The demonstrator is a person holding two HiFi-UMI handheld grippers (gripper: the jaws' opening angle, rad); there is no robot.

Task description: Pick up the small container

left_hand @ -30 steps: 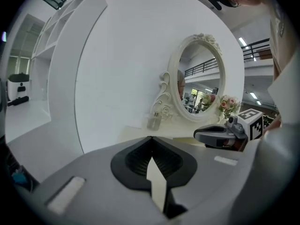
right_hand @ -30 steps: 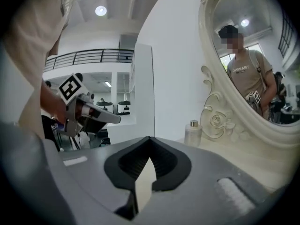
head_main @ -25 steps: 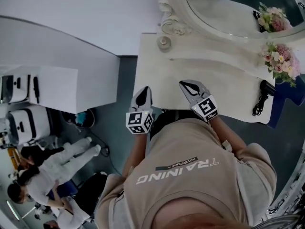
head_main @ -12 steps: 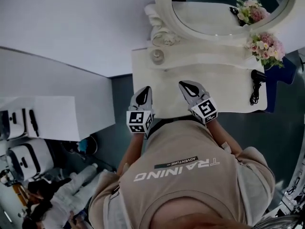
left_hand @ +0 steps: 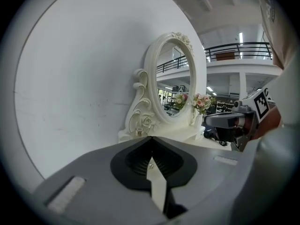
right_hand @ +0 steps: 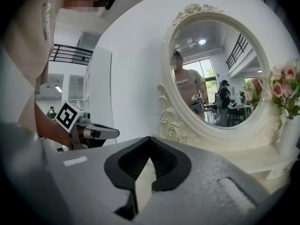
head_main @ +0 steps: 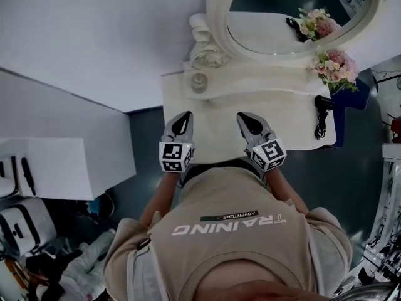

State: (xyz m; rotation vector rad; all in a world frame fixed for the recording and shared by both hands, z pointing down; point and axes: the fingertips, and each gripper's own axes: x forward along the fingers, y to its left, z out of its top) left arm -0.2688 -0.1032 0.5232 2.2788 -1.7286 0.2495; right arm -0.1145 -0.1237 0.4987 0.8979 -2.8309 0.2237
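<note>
White counter (head_main: 219, 115) pushed up against a plain white wall (head_main: 94, 36), dark grey-blue floor (head_main: 357, 168) around it. Big oval mirror (head_main: 282, 24) at the back with a carved cream frame, roses and scrolls, pretty ornate. Pink and white flowers (head_main: 335, 64) stand at the right end, and a black hair dryer (head_main: 324, 104) with its cord lies just beside them. The person's tan shirt (head_main: 232, 231) reads "TRAINING" with "ADVENTURE" above it. The small container (head_main: 199, 81), round and pale, sits at the counter's back left corner by the mirror's base, well apart from both tools. The left tool (head_main: 185, 115) and right tool (head_main: 243, 116) are clenched on nothing, hovering over the near edge.
</note>
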